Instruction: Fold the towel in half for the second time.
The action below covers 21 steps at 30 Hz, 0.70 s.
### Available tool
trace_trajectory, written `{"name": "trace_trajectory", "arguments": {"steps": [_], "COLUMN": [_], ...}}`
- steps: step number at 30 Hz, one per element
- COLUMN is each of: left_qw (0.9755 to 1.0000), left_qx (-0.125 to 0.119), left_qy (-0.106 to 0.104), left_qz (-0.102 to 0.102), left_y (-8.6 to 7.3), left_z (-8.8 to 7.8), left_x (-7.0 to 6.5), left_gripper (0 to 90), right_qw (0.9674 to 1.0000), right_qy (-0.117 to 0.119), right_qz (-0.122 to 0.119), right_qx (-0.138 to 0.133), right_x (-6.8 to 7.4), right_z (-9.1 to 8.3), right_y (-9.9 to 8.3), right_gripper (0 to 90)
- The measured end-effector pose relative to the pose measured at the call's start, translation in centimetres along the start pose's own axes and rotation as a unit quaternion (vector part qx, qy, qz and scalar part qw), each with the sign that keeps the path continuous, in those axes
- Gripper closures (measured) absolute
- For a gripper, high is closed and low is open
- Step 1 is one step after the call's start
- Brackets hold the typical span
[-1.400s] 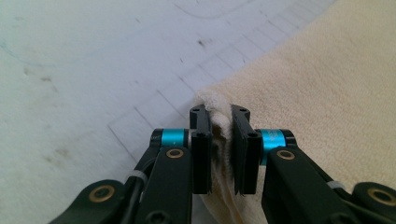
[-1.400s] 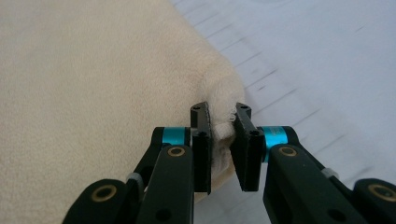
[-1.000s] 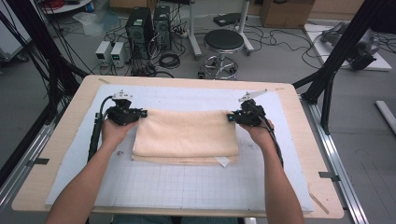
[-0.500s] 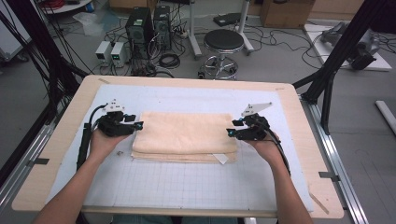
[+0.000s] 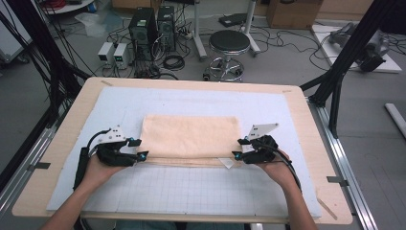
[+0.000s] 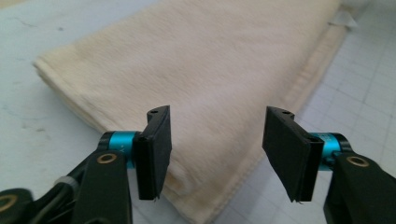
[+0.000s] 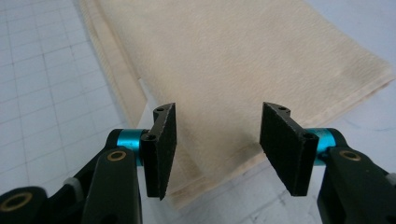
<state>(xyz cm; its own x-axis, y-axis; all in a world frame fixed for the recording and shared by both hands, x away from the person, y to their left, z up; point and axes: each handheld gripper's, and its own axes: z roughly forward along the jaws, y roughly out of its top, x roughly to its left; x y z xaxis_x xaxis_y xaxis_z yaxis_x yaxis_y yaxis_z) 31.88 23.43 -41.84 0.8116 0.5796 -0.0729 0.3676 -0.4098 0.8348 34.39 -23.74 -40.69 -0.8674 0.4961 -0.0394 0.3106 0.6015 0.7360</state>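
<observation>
Towel (image 5: 190, 139) folded once, next fold pending
I see left gripper (image 5: 140, 149) and right gripper (image 5: 238, 148) just spread, holding nothing, at its near corners

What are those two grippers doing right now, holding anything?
Left gripper: open, just opened, holding nothing, at the folded towel's end.
Right gripper: open, just opened, holding nothing, at the other end.

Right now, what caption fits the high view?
Two open grippers, left and right, flank a folded towel.

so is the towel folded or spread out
Folded. The towel lies as a compact rectangle with stacked layers showing along its near edge, and a small tag sticking out.
</observation>
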Motion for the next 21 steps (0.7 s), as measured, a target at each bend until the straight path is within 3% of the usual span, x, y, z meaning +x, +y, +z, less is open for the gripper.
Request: {"name": "trace_trajectory", "arguments": {"steps": [1, 5, 9, 12, 21], "left_qw": [0.9999, 0.9993, 0.9985, 0.9990, 0.9995], "left_qx": [0.010, 0.034, 0.043, 0.036, -0.005], "left_qy": [-0.009, -0.006, 0.013, 0.016, 0.028], "left_qz": [0.005, 0.012, 0.032, 0.020, 0.011], "left_y": [-0.2, -0.9, -0.9, -0.8, 0.2], "left_z": [0.1, 0.9, 1.2, 1.0, -1.2], "left_x": [0.0, 0.0, -0.1, 0.2, 0.7], "left_gripper": [51.2, 59.4, 75.4, 85.5, 86.8], "right_qw": [1.0000, 0.9997, 0.9993, 0.9996, 0.9998], "right_qy": [0.000, 0.003, 0.007, 0.005, 0.011], "right_qz": [-0.004, -0.012, -0.013, -0.011, -0.008], "right_qx": [0.002, 0.022, 0.035, 0.024, -0.014], "right_x": [0.1, 0.2, 0.2, 0.3, 0.8], "right_z": [0.2, 1.0, 1.8, 1.7, 0.0], "right_y": [-0.2, -0.7, -1.1, -0.9, 0.3], "right_gripper": [46.6, 54.5, 72.6, 83.0, 83.7]}}
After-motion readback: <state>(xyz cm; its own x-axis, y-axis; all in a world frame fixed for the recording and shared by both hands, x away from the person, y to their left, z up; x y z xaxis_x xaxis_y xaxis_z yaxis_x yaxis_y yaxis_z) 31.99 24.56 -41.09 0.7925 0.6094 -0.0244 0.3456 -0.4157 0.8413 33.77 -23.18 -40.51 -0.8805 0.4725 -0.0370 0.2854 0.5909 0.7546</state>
